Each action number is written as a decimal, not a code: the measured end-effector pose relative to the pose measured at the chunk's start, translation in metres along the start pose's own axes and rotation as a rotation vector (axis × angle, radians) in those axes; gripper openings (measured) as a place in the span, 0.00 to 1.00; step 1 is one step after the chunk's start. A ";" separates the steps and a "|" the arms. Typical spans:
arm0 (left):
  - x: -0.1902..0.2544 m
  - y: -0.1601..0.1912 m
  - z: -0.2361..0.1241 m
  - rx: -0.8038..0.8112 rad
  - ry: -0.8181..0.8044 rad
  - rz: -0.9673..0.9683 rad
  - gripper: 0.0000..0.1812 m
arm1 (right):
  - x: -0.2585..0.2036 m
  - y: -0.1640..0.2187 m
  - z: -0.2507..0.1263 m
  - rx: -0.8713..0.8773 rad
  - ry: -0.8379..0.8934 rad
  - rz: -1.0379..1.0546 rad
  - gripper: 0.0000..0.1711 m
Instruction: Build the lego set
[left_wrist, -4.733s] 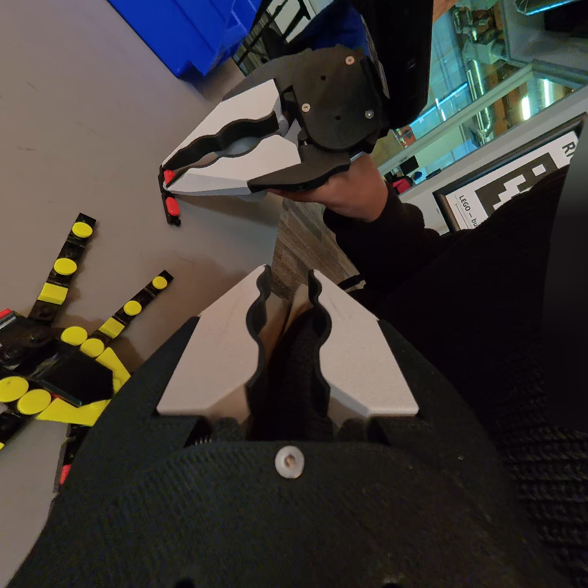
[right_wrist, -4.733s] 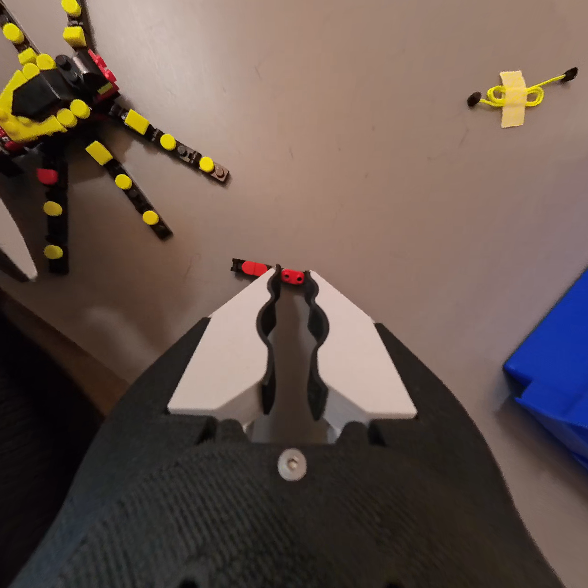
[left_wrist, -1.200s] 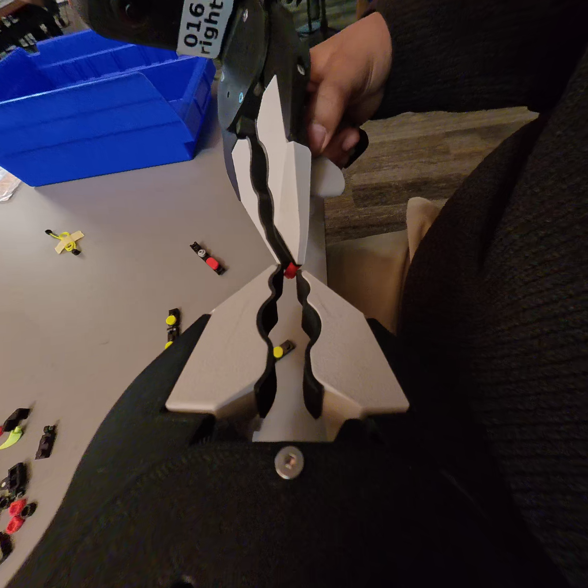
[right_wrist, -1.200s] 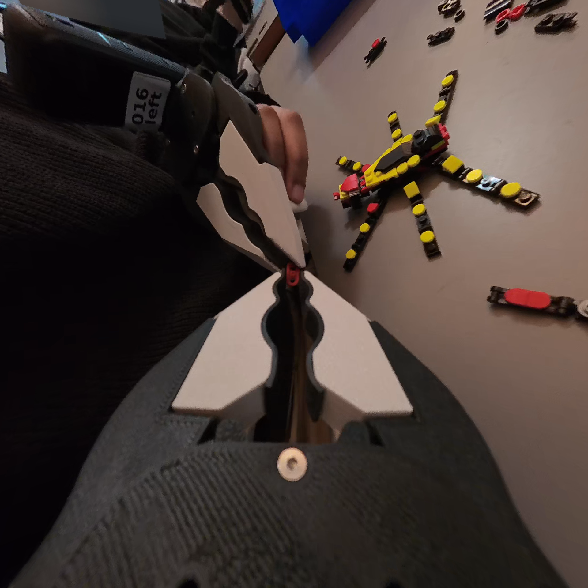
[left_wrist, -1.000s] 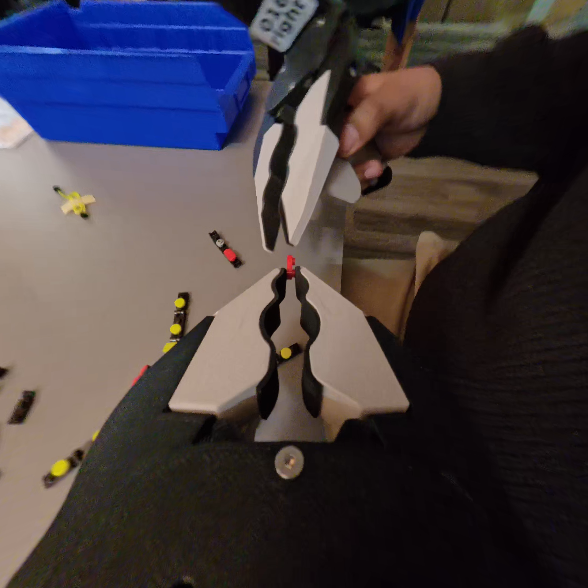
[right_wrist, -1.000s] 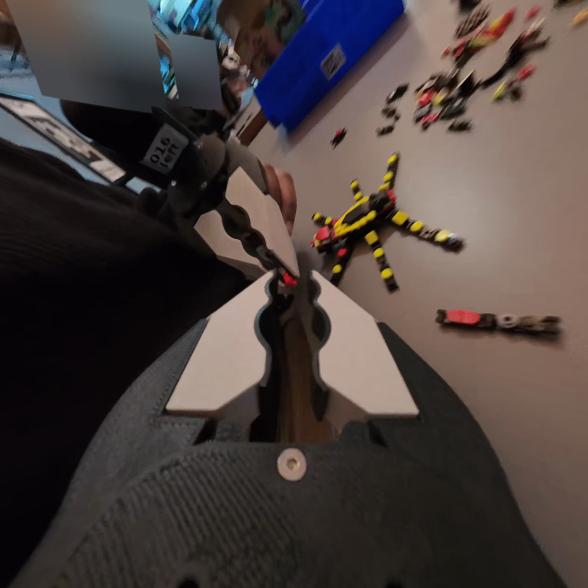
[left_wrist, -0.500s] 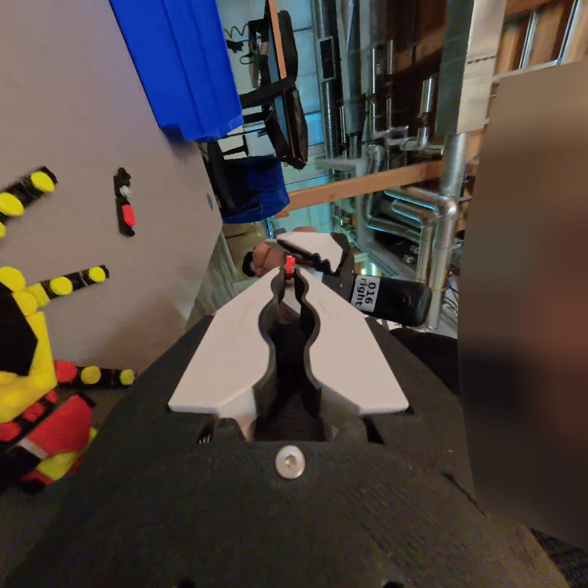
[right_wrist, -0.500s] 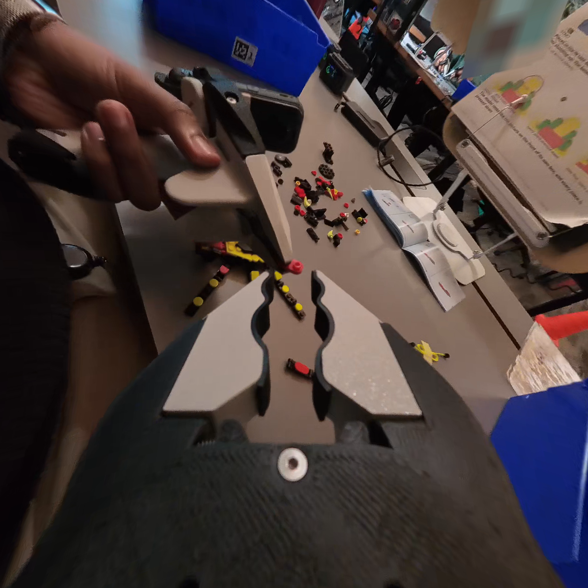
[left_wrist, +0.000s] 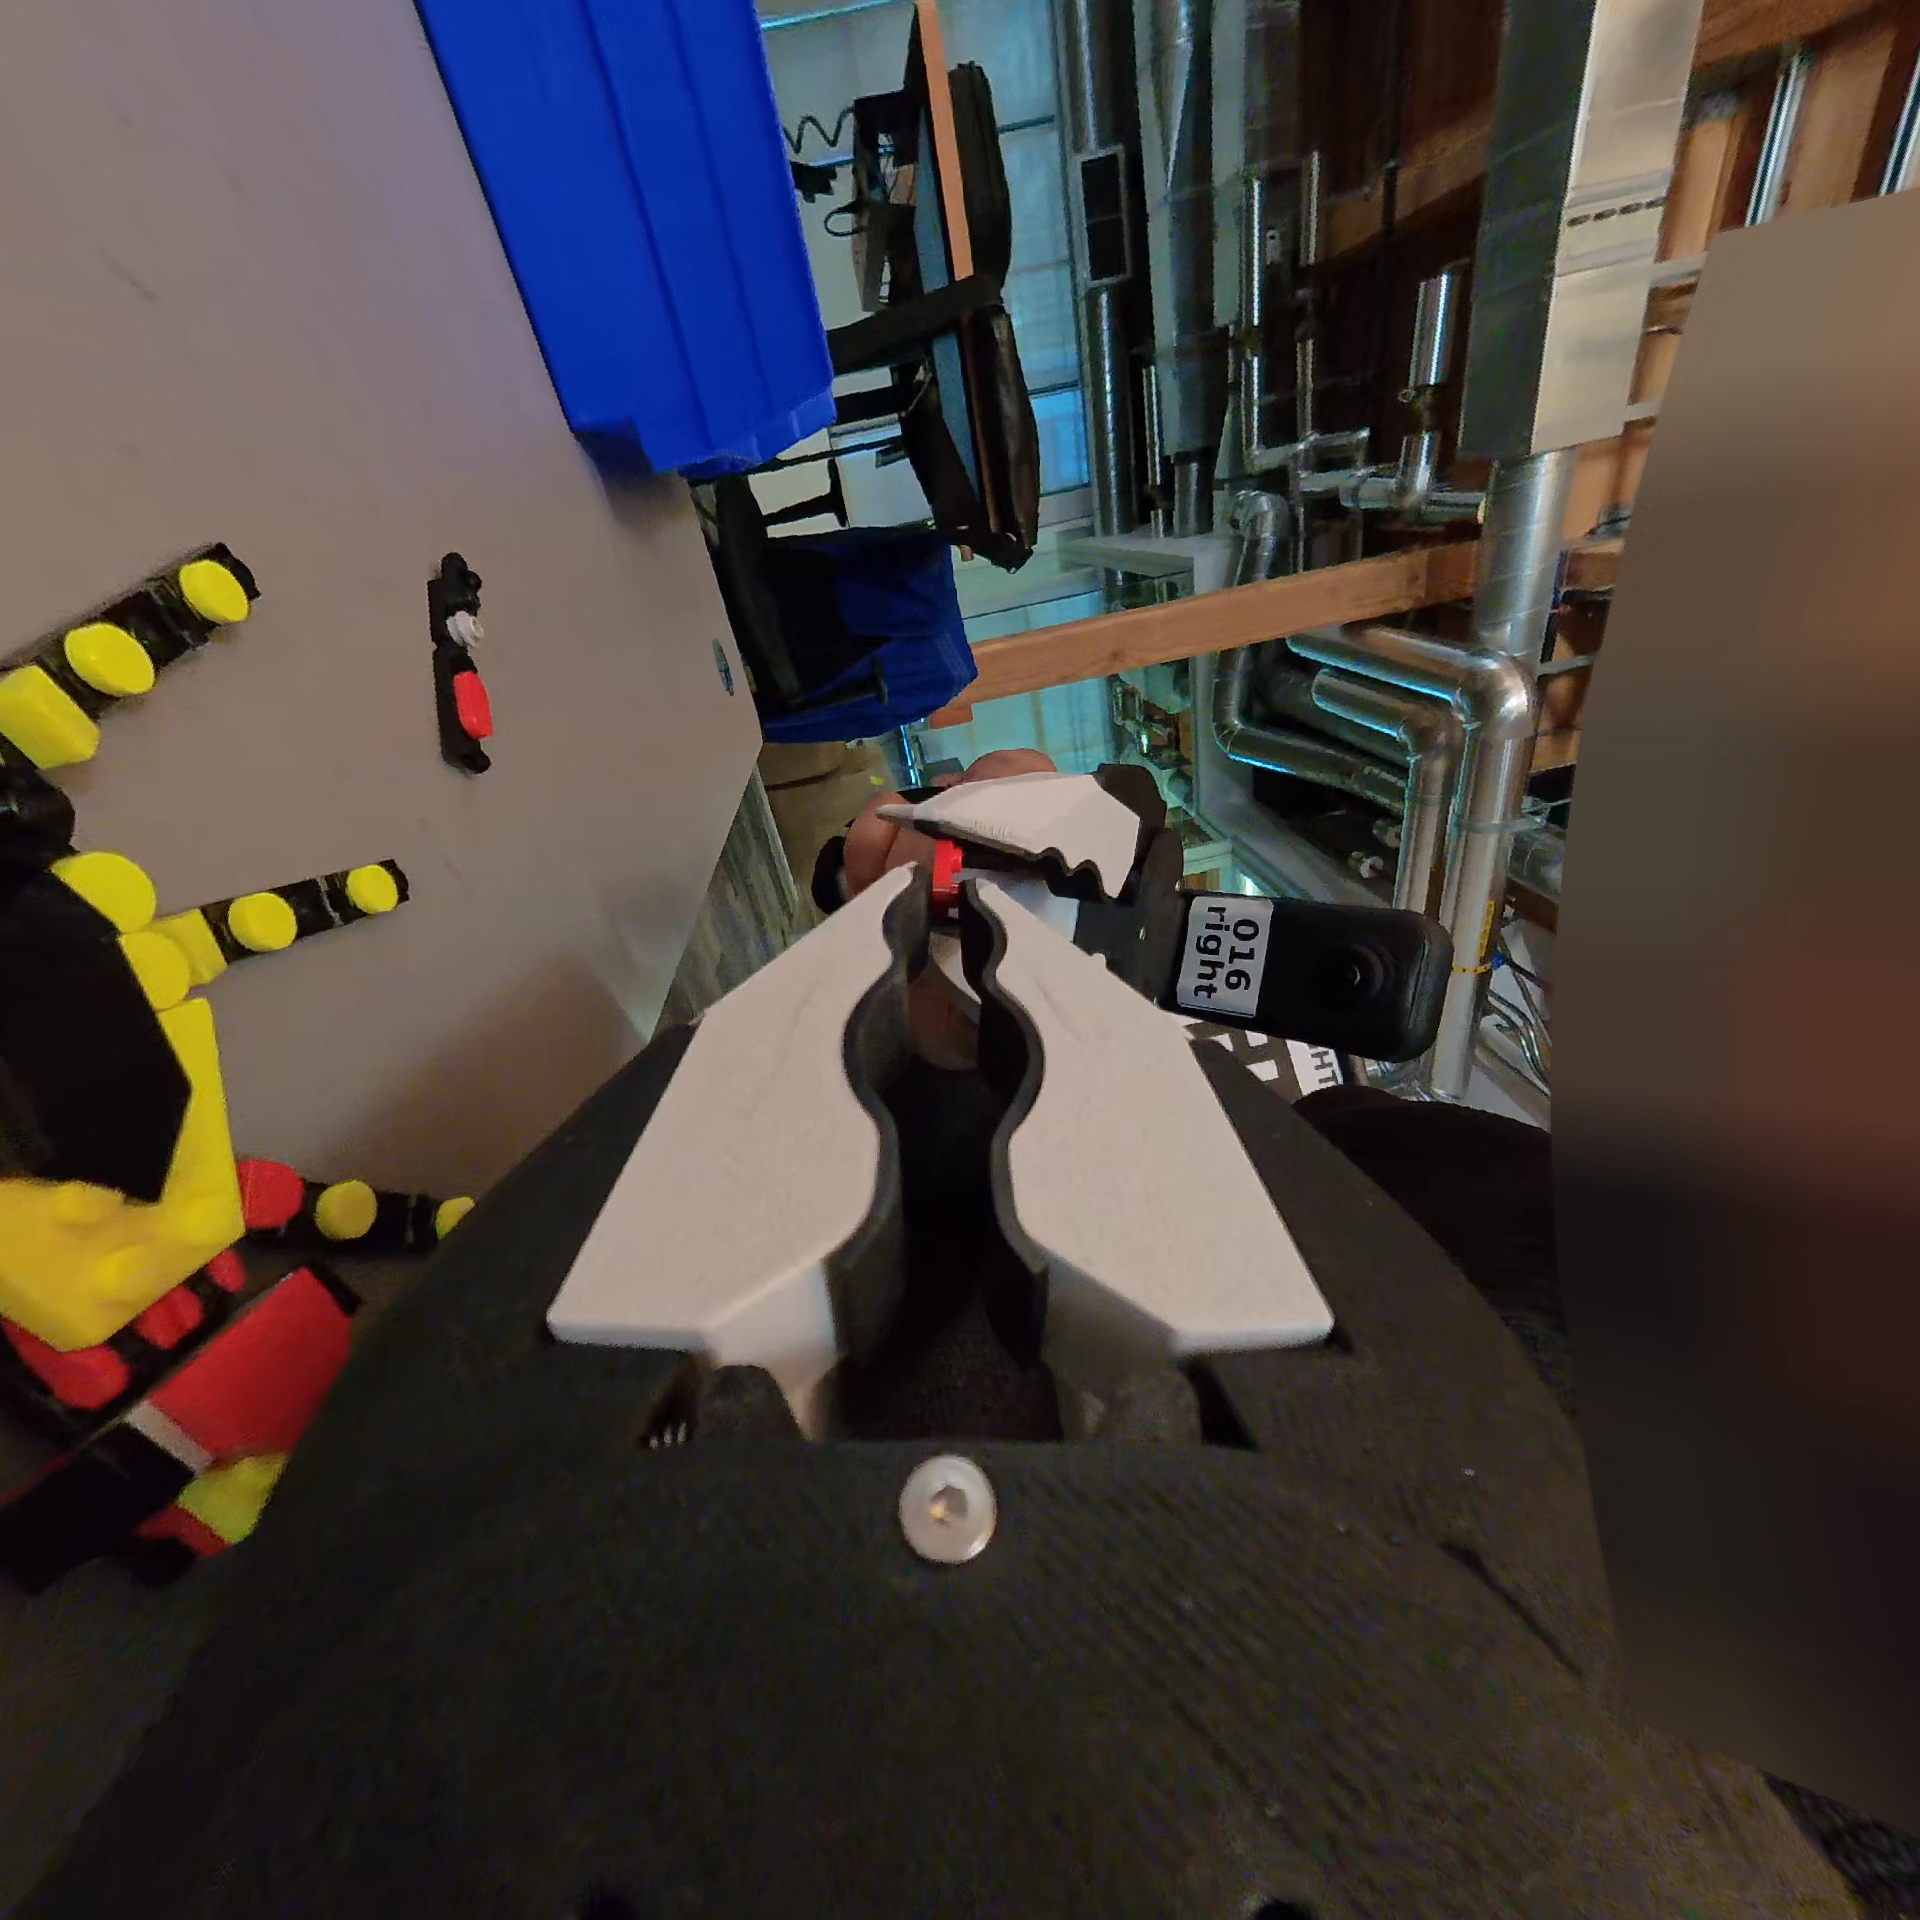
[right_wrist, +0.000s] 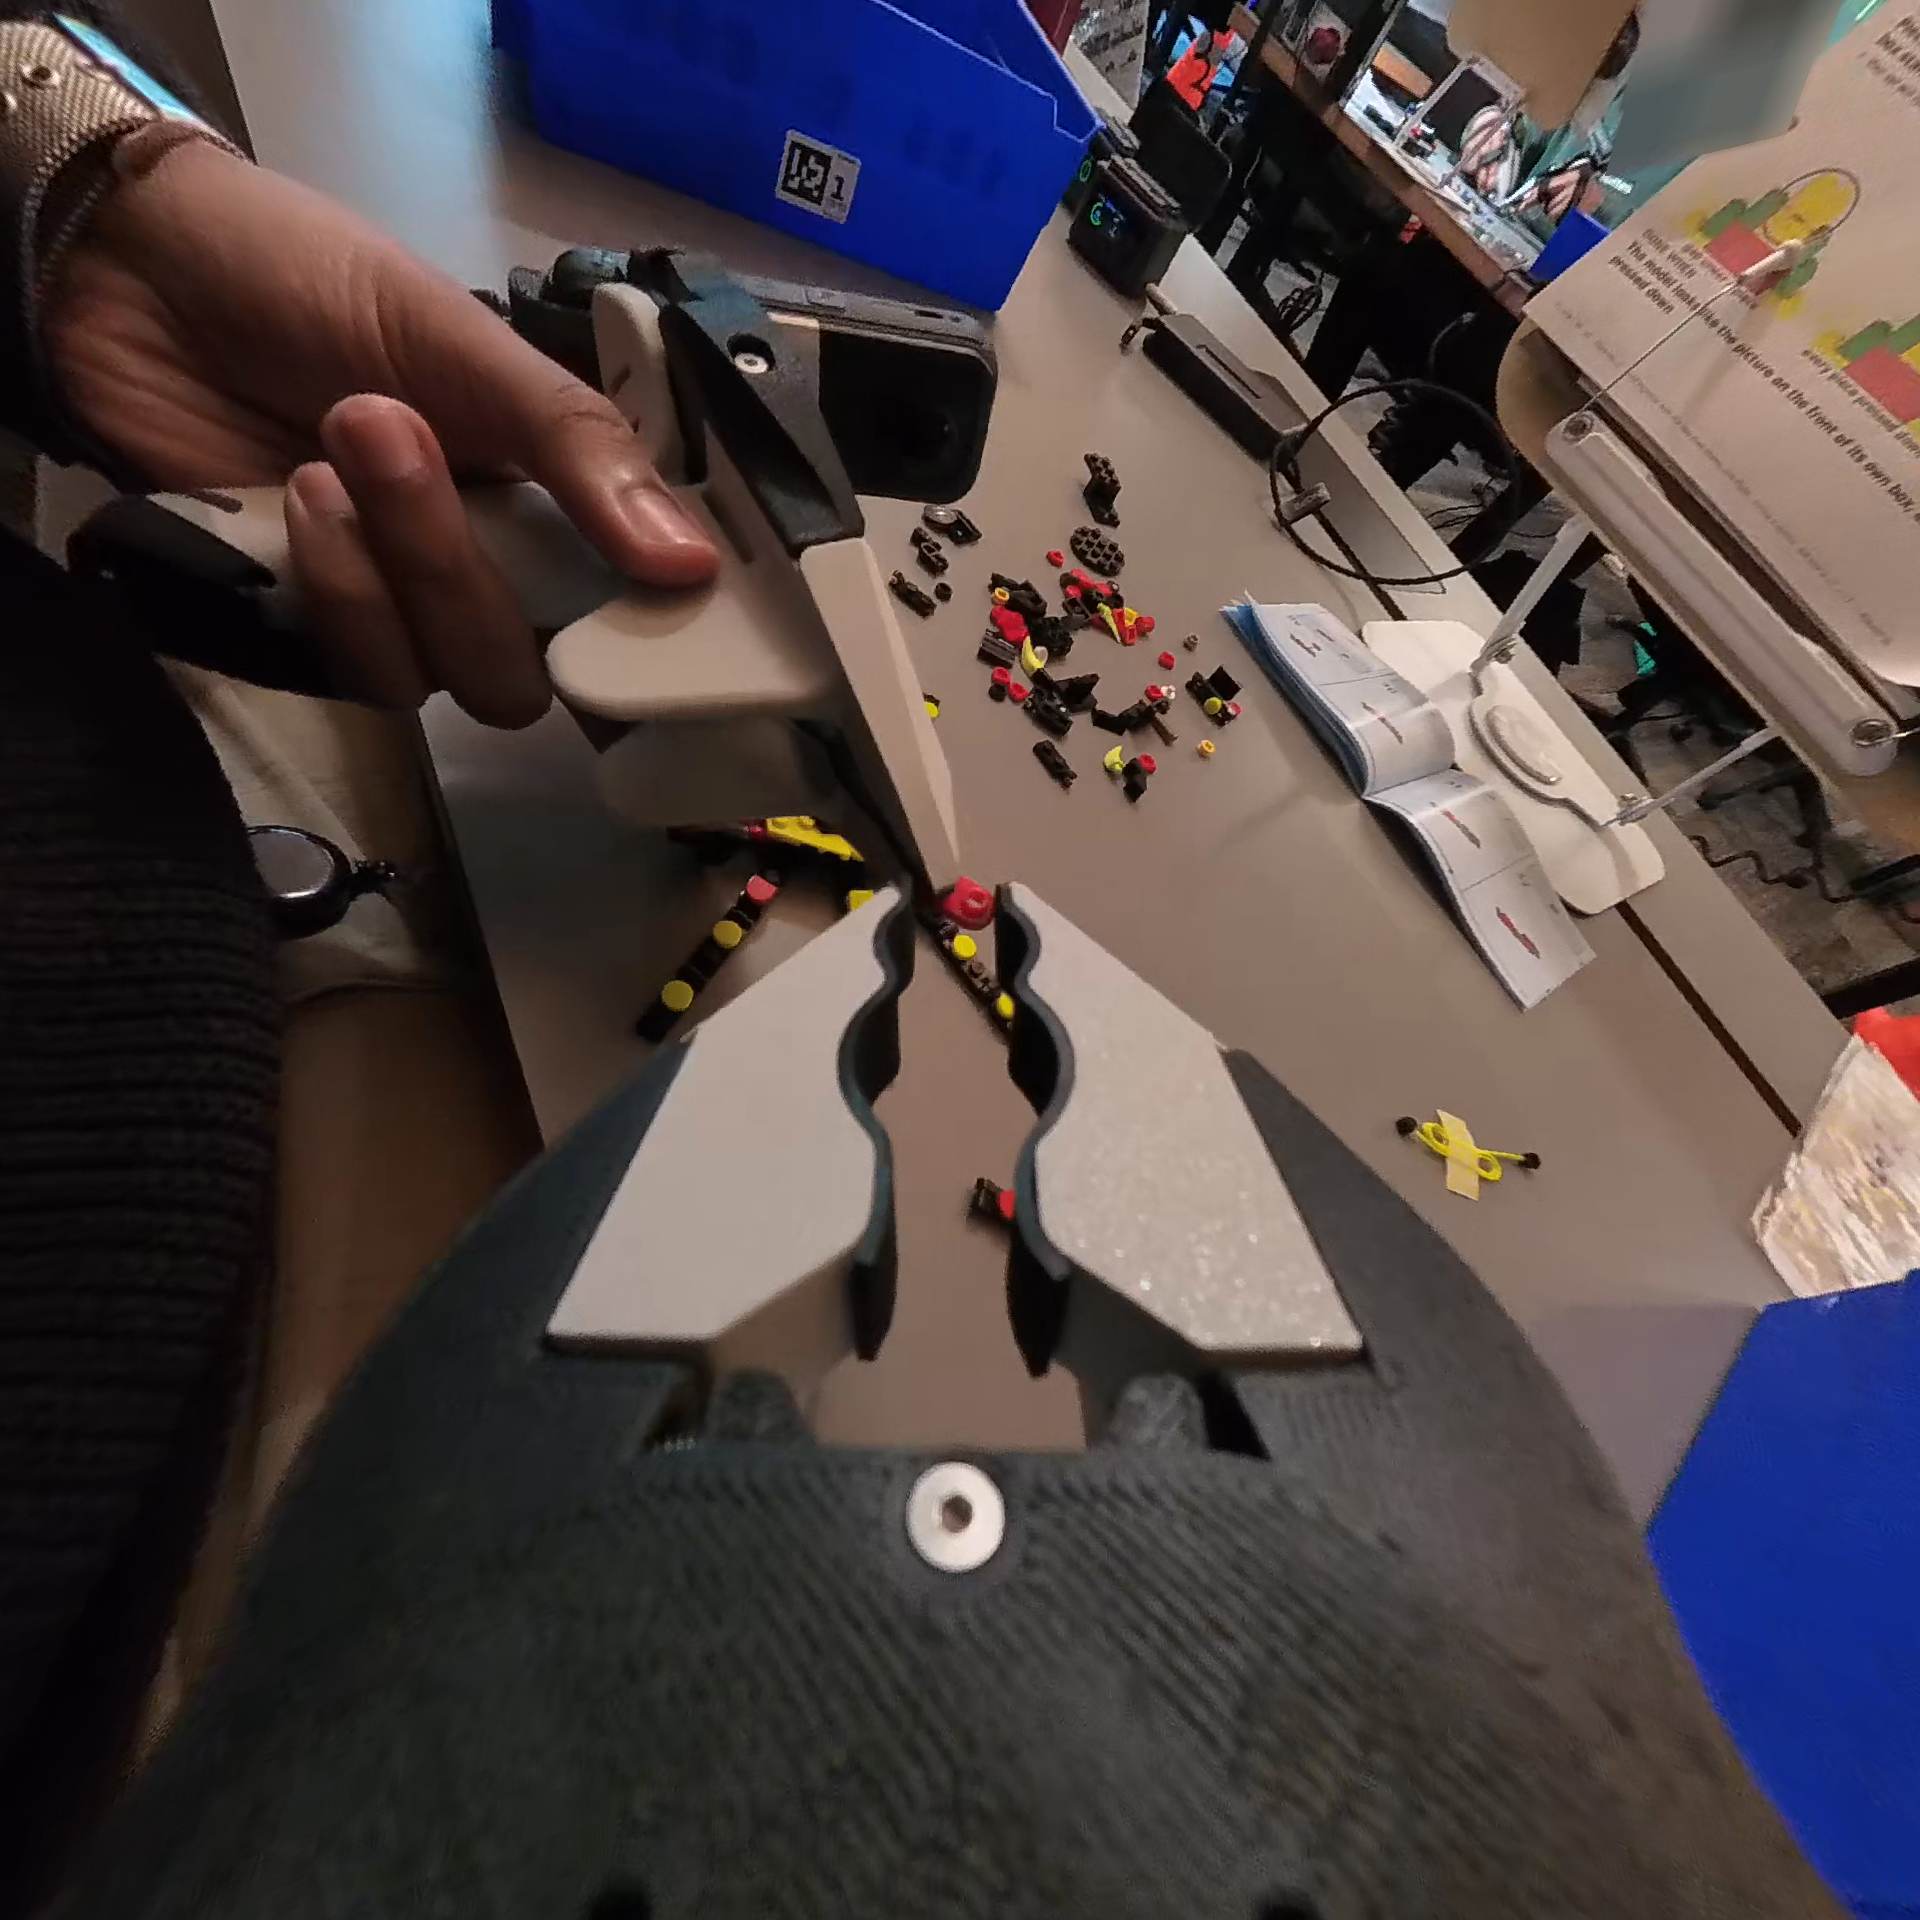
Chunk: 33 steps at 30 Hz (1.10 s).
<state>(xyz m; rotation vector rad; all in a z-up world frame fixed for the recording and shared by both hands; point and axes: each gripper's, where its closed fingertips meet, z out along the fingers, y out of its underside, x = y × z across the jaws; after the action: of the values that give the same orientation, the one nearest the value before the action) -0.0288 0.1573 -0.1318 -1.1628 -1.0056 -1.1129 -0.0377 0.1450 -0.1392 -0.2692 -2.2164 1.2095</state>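
My left gripper (left_wrist: 940, 896) is shut on a small red round piece (left_wrist: 945, 878) at its fingertips, lifted above the table. In the right wrist view the left gripper (right_wrist: 935, 868) comes in from the upper left, held by a hand (right_wrist: 343, 416). The red piece (right_wrist: 966, 902) sits between the tips of my right gripper (right_wrist: 951, 906), which is open around it. The right gripper (left_wrist: 997, 831) also shows just beyond the piece in the left wrist view. The yellow, black and red spider-like model (left_wrist: 114, 1143) lies on the grey table below, partly hidden (right_wrist: 800, 831).
A blue bin (right_wrist: 790, 104) stands at the table's far side, another blue bin (right_wrist: 1808, 1507) at the near right. Several loose pieces (right_wrist: 1070, 644) lie mid-table. An open booklet (right_wrist: 1413, 758), a small black-and-red assembly (right_wrist: 992, 1200) and a taped yellow part (right_wrist: 1465, 1153) lie nearby. My two grippers' fingertips are within a few centimetres of each other.
Both grippers swung round while the left kept hold of the red piece. In the last half second the right gripper's open tips closed in around the red piece.
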 end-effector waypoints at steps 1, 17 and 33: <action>-0.001 0.001 0.000 -0.008 -0.006 0.001 0.02 | 0.000 0.001 0.000 -0.006 -0.005 0.002 0.08; 0.001 -0.011 -0.010 -0.003 -0.051 0.190 0.03 | 0.017 0.124 -0.008 -0.398 -0.133 0.246 0.08; -0.008 -0.013 -0.013 -0.026 -0.142 0.304 0.04 | 0.036 0.126 -0.020 -0.429 0.030 0.477 0.13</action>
<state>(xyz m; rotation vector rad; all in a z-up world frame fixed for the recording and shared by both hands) -0.0425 0.1452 -0.1386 -1.3793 -0.8873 -0.8137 -0.0674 0.2462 -0.2193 -1.0271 -2.4456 0.9218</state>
